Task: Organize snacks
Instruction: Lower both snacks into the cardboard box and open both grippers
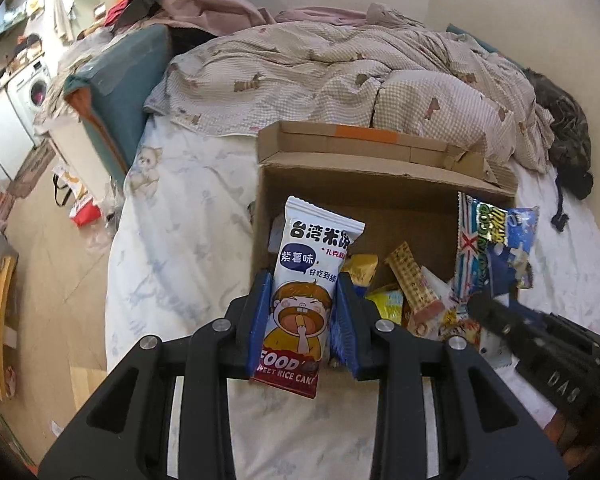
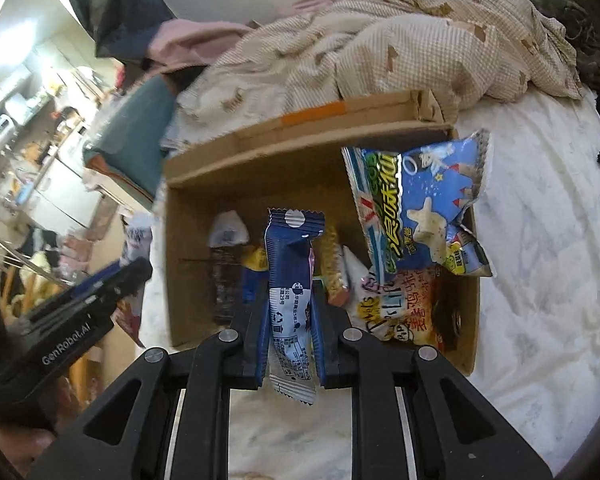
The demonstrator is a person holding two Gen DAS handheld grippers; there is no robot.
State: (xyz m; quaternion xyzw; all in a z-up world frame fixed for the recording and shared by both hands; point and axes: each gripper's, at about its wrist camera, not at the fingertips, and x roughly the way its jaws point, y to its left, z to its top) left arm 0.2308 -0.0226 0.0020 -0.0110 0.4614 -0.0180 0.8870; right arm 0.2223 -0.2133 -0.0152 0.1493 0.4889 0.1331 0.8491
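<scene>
My left gripper [image 1: 304,280] is shut on a white rice cake packet [image 1: 304,280] with a cartoon boy, held upright over the near left edge of an open cardboard box [image 1: 380,176]. My right gripper [image 2: 290,300] is shut on a dark blue and white snack packet [image 2: 290,272], held upright over the box [image 2: 260,160]. A blue star-snack bag [image 2: 416,208] leans on the box's right wall; it also shows in the left wrist view [image 1: 496,244]. Several other snacks lie in the box, among them a yellow wafer bar [image 1: 410,276].
The box stands on a white bed sheet [image 1: 188,220]. A checked quilt [image 1: 340,72] is piled behind it. A dark garment [image 1: 568,132] lies at the right. The floor with clutter and a washing machine [image 1: 32,88] is at the left.
</scene>
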